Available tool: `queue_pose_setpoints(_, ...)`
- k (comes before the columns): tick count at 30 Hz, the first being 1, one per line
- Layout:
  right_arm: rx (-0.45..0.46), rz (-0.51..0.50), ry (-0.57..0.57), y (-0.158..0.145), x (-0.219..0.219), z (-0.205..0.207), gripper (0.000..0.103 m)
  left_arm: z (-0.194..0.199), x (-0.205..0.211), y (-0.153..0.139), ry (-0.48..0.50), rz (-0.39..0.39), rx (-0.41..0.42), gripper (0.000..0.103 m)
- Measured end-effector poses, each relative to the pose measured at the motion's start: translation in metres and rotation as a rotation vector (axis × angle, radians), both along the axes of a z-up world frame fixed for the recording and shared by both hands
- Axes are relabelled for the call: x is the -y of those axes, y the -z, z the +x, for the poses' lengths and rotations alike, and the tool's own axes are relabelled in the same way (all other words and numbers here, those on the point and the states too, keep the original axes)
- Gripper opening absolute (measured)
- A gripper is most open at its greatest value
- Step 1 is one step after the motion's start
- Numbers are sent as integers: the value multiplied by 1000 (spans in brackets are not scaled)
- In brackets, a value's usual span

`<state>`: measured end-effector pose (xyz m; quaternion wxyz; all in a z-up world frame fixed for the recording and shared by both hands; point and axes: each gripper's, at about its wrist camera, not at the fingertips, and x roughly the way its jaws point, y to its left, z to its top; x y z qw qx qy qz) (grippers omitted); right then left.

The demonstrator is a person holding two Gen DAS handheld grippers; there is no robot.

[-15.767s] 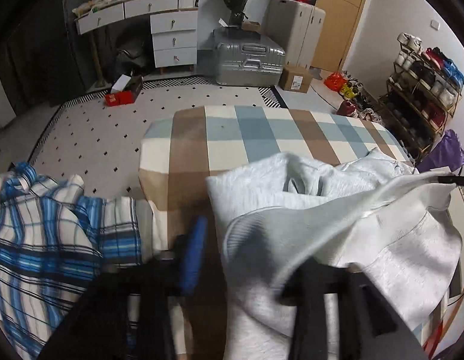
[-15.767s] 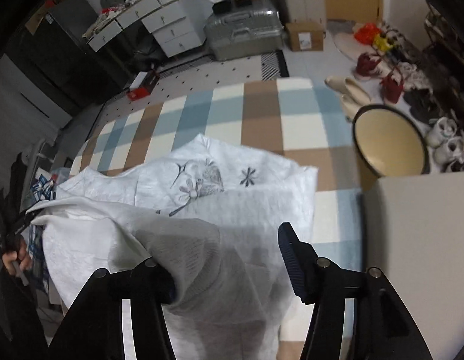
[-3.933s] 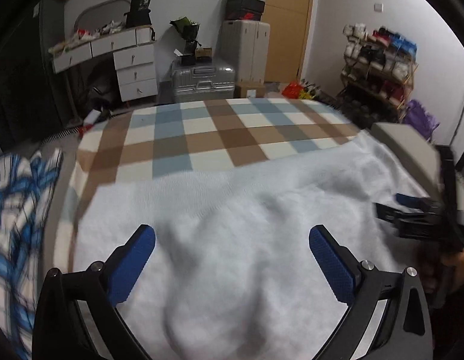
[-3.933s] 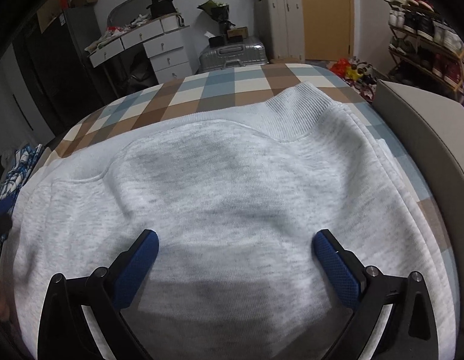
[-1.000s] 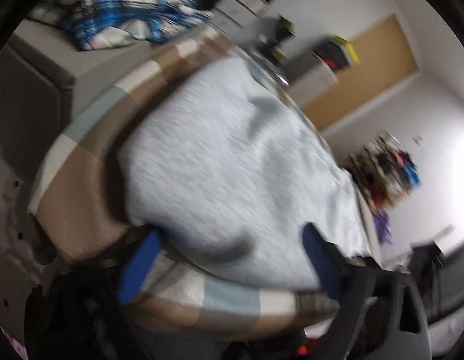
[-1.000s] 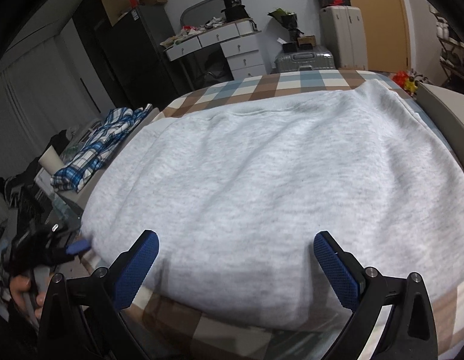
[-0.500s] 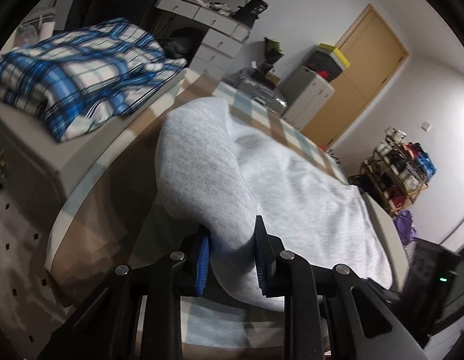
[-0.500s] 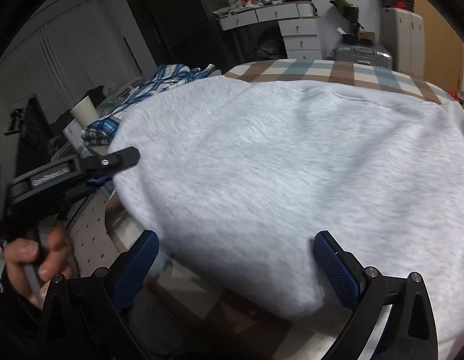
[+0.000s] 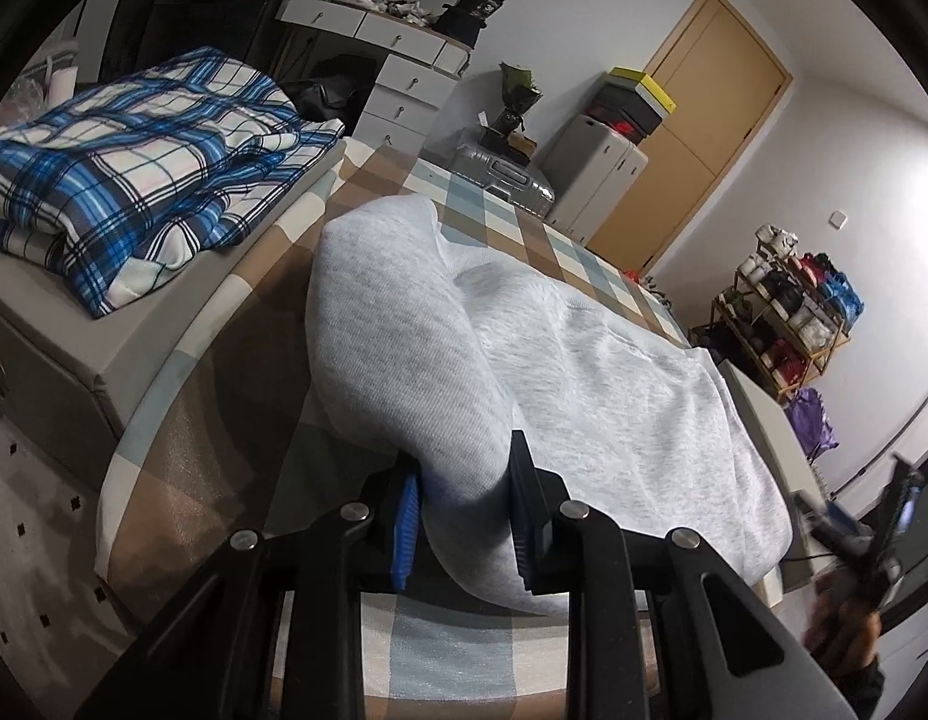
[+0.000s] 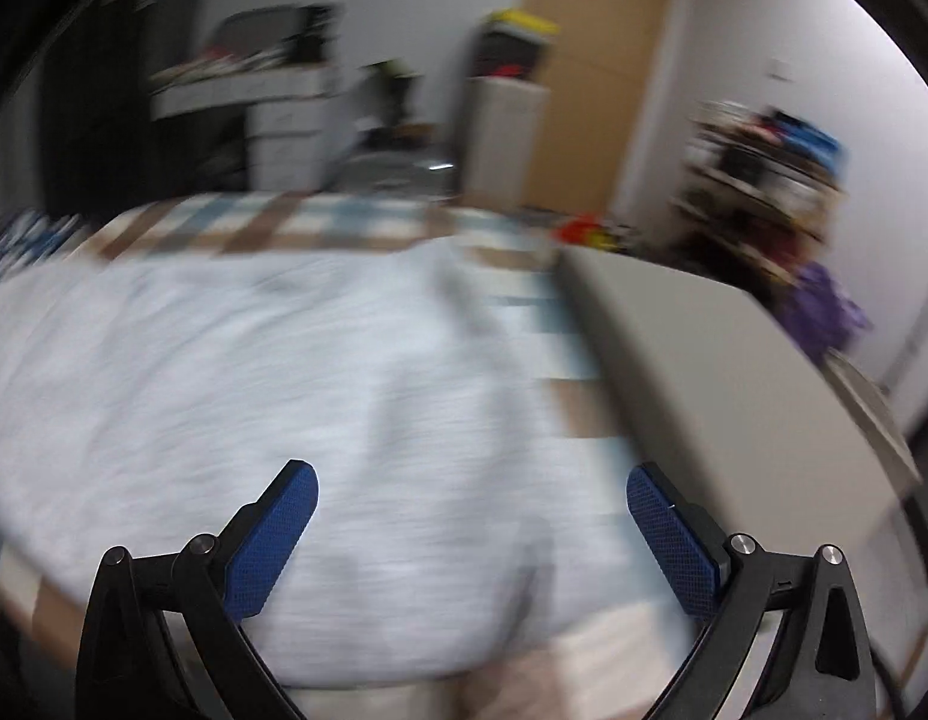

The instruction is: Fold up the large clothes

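Clenched left hand-held gripper on near-left corner of pale grey fleece sweatshirt, ready for folding; right hand-held gripper released, empty.

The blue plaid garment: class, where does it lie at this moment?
In the left wrist view, the blue plaid garment lies folded at upper left on a grey box, beside the checked table bearing the grey sweatshirt.

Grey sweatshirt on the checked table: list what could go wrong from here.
1. The left gripper pinches only a bunched corner of the grey sweatshirt; lifted further, the fabric may slip out or fold unevenly.
2. The right gripper is open and holds nothing, so the other side could drag or skew.
3. The near hem lies close to the checked table's edge and might slide off.
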<state>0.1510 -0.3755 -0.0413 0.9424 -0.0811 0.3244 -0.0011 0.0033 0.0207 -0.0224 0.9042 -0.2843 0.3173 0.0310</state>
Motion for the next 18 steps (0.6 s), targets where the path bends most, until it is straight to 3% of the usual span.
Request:
queue_pose_setpoints(5,53,1,311,-18,95,-36,103,-1,0,3,1,1,-6,20)
queue_pose_setpoints(8,47,-131,465,-21,126,-68,103,0,0,3,10,11,-10,20)
queue_pose_setpoints(10,34,-167,501,-24,132,-89,103,0,1,3,15,15,-11,20)
queue_pose_setpoints(14,24,-62,310,-33,97,-109,103,1,1,4,24,15,-12,20)
queue_pose_setpoints(18,1,-8,-83,-28,-4,-96,103,0,0,3,32,14,-2,20)
